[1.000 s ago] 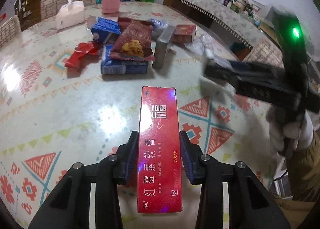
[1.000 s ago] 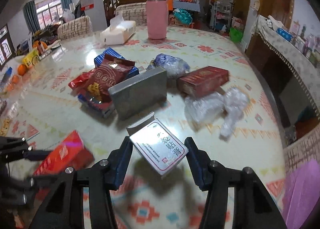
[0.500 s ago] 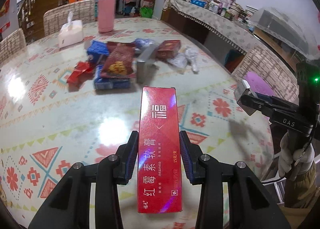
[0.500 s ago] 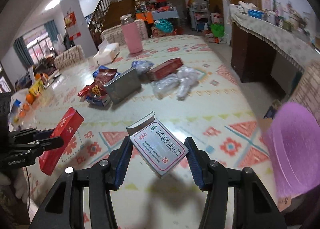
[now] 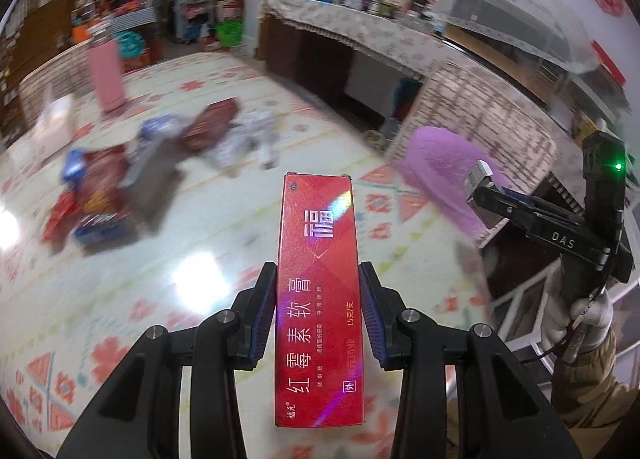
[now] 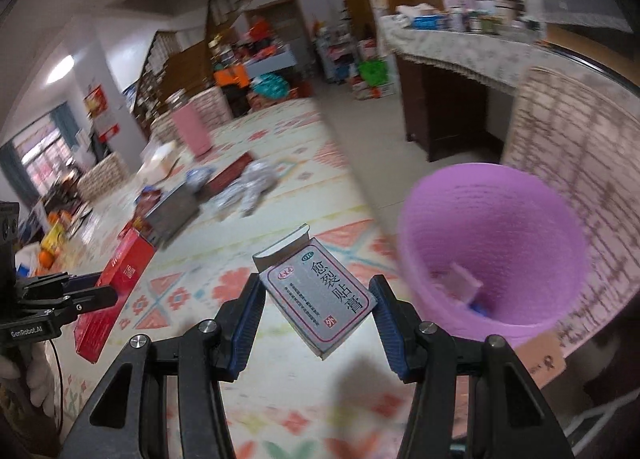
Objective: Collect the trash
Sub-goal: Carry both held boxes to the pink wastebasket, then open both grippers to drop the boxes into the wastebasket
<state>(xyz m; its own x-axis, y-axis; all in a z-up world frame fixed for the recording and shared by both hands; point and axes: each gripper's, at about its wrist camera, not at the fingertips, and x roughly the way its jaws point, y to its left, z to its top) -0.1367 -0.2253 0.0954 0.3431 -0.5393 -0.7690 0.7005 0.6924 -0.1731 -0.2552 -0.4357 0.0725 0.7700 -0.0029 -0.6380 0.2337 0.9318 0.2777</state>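
A patterned table [image 5: 120, 299] fills the lower frames. The left gripper [image 5: 318, 315] pinches a long red box [image 5: 318, 299] at centre; the right gripper [image 6: 318, 311] pinches a grey box [image 6: 320, 295] beside the purple bin [image 6: 500, 219] at right.

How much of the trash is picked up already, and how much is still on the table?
A little is done: the purple bin already has a few bits inside. In hand: the left gripper holds a long red box, and the right gripper holds a small grey box near the bin. Left: a pile of wrappers and boxes still on the table.
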